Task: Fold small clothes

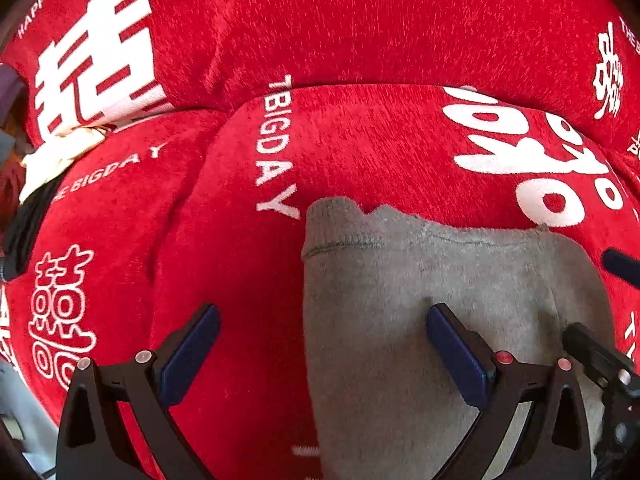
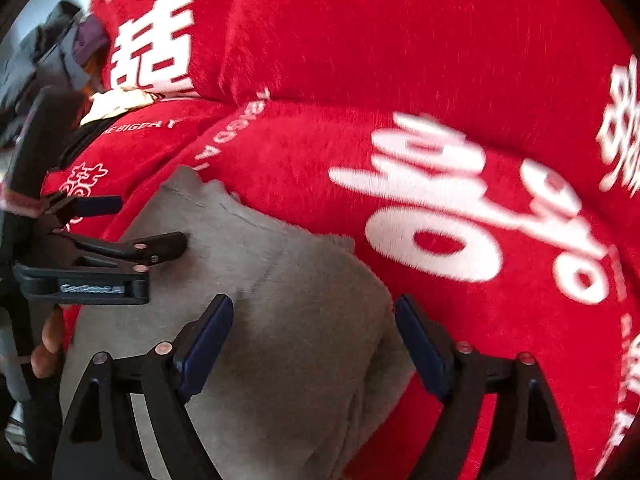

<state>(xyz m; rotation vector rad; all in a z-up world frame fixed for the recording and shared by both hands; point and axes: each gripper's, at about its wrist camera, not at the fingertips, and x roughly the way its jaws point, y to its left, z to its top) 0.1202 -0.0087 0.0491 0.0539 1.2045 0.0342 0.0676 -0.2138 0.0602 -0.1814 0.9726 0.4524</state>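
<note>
A small grey garment (image 1: 440,320) lies flat on a red blanket (image 1: 360,40) printed with white characters and lettering (its stitched hem is at the far edge, toward the big white print). The left gripper (image 1: 322,344) hovers over the garment's left edge with its jaws spread wide and gripping nothing, one blue pad over the red blanket and the other over the grey cloth. The right gripper (image 2: 314,344) stands just as wide open above the garment's right side, holding nothing, with the left gripper just beside it in the right wrist view.
</note>
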